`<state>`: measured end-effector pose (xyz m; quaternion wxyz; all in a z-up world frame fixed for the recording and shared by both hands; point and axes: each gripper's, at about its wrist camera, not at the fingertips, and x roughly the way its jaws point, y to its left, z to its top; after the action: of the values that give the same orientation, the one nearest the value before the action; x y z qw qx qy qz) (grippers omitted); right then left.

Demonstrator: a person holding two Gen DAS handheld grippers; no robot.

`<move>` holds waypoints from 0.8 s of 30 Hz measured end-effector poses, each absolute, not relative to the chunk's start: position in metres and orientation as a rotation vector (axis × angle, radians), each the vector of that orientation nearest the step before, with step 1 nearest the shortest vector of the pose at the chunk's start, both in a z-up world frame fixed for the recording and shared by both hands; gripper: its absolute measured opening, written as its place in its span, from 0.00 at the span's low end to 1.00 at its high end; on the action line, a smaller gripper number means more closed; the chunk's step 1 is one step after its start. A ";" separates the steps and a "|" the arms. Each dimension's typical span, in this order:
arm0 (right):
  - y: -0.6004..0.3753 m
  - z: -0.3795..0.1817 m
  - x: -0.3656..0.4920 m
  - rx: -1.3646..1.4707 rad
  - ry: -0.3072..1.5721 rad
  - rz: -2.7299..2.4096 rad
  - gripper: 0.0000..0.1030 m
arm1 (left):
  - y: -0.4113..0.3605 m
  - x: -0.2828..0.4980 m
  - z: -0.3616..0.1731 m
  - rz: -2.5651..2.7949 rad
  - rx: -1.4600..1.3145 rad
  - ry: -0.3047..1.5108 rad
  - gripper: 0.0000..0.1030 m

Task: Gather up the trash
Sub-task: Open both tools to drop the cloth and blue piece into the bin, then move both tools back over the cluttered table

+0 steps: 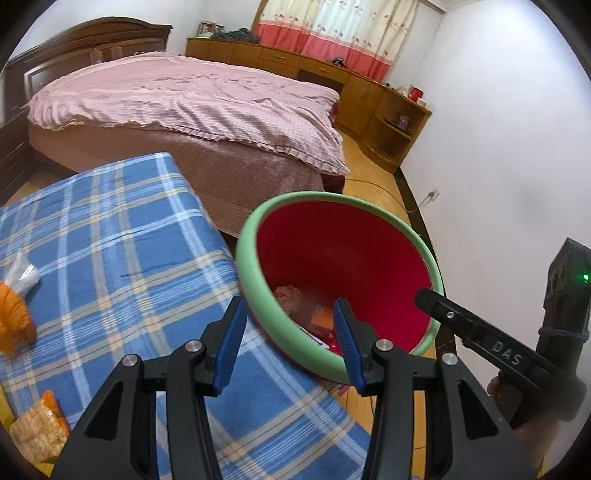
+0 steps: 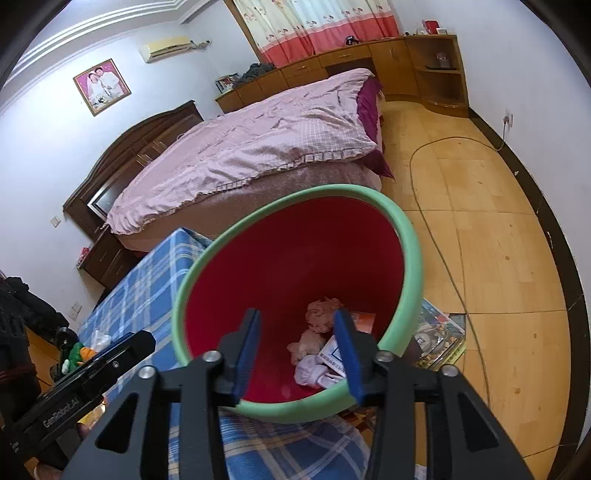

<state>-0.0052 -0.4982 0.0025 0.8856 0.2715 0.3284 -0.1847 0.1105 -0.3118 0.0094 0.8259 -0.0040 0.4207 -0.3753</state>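
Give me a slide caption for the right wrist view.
Open right gripper over a red bin holding crumpled tissues, beside a blue plaid cloth.

Both fisheye views are evenly and softly lit with daylight glowing through the curtain (image 1: pixel 332 29) at the top of the frame, shadows faint, straight lines bowing toward black vignetted corners, and the close fingers (image 2: pixel 247 354) slightly soft.
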 end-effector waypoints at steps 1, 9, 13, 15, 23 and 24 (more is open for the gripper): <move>-0.496 0.004 -0.006 0.567 0.679 -0.377 0.50 | -0.308 0.111 0.010 -0.788 -0.015 0.895 0.47; -0.474 0.021 -0.014 0.562 0.649 -0.341 0.62 | -0.271 0.110 0.017 -0.717 -0.060 0.884 0.47; -0.459 0.029 -0.018 0.563 0.635 -0.315 0.65 | -0.250 0.110 0.022 -0.674 -0.083 0.873 0.47; -0.452 0.031 -0.019 0.566 0.638 -0.301 0.66 | -0.238 0.110 0.025 -0.652 -0.095 0.864 0.47; -0.414 0.041 -0.019 0.551 0.641 -0.214 0.69 | -0.187 0.103 0.038 -0.536 -0.130 0.832 0.47; -0.409 0.042 -0.018 0.545 0.643 -0.203 0.69 | -0.180 0.102 0.039 -0.518 -0.132 0.828 0.47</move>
<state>-0.0183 -0.4086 0.0422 0.9075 0.2640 0.3118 -0.0981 0.1019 -0.1802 0.0394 0.8811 -0.0634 0.3972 -0.2487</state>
